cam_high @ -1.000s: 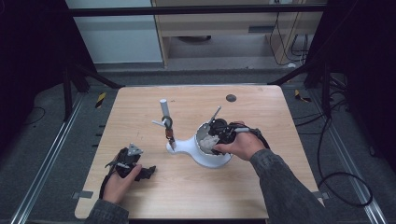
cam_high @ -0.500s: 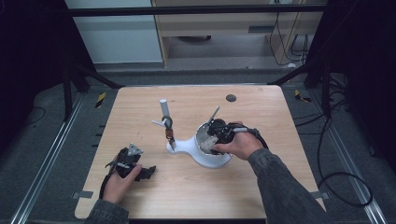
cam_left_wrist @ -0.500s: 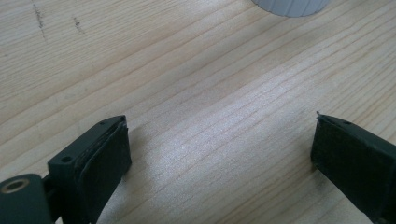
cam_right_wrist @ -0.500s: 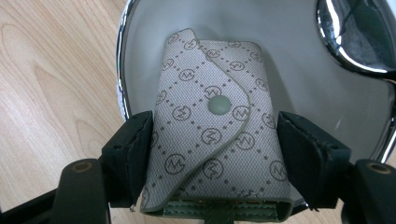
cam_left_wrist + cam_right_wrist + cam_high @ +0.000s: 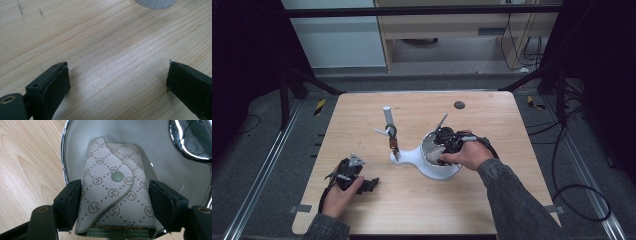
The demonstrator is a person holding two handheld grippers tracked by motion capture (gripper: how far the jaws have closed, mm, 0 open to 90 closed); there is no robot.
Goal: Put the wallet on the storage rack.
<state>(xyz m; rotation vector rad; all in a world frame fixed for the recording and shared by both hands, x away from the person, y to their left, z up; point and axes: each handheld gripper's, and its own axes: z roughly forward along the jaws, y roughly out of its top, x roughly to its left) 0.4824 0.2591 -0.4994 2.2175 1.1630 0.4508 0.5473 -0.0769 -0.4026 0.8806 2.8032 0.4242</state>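
Over the white bowl (image 5: pixel 432 167) right of table (image 5: pixel 492 130) centre sits the right gripper (image 5: pixel 447 142), with the hand (image 5: pixel 469 155) covering most of it in the high view, so its fingers are hard to make out there. Right gripper view is clearer: a grey patterned pouch (image 5: pixel 113 192) with a snap flap lies inside the bowl (image 5: pixel 75 142), between the two fingers (image 5: pixel 68 202). Jaws have just been opening a little; left finger touches the pouch edge, right one sits at or just off the other edge, and whether they press I cannot tell. Pouch's near end is cut off at the bottom of that view. A shiny chrome part (image 5: pixel 191 137) shows at top right, cropped and blurred.

Left gripper (image 5: pixel 349 175) rests near the table's front left, held by the left hand (image 5: pixel 337 197). Fingers (image 5: pixel 53 82) stand wide apart over bare wood, nothing between them. A ribbed white edge (image 5: pixel 155 3) is cut off at the top of the left gripper view.

A small stand (image 5: pixel 389 132) with a white post rises just left of the bowl; its details are too small to read
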